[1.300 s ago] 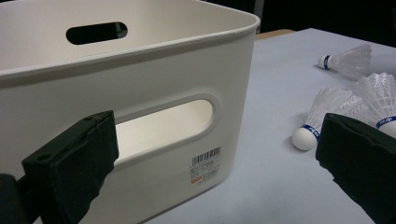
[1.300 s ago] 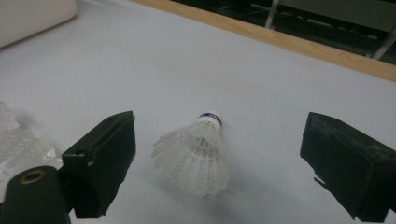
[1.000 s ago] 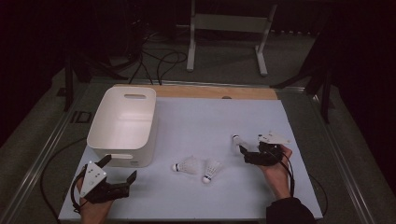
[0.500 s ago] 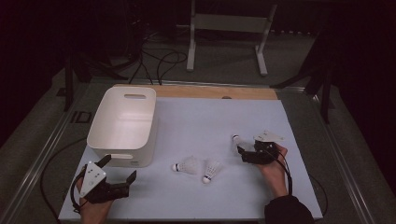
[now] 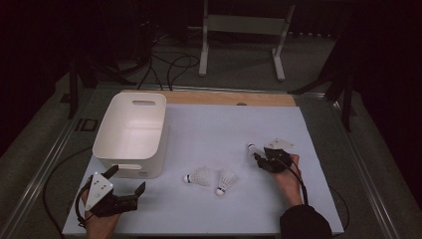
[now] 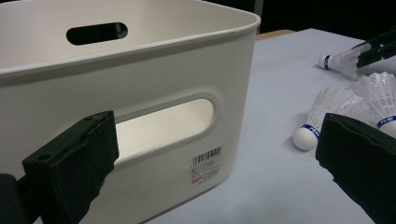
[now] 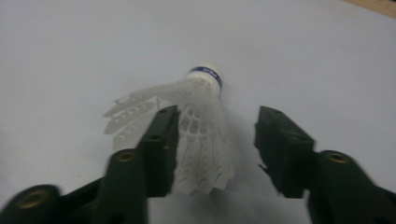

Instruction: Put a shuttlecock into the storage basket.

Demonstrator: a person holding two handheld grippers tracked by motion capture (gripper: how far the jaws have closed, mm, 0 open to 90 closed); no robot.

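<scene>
The right gripper (image 7: pixel 215 149) is closing its fingers (image 7: pixel 161 140) around a shuttlecock (image 7: pixel 196 126) lying on the counter (image 5: pixel 209 129) — one pad touching the skirt, the other apart. Its long axis is pointing cork-first away from the fingers. The left gripper (image 5: pixel 127 184) is holding wide beside the bin (image 5: pixel 132 129).

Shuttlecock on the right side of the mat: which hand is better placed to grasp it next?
Right. The right gripper already straddles that shuttlecock, its jaws just closing but one pad still apart. The left gripper sits open by the white bin.

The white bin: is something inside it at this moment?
The white bin looks empty in the high view: only its pale floor and walls show. The strip behind its near wall is covered. Two shuttlecocks lie outside, on the table.
</scene>
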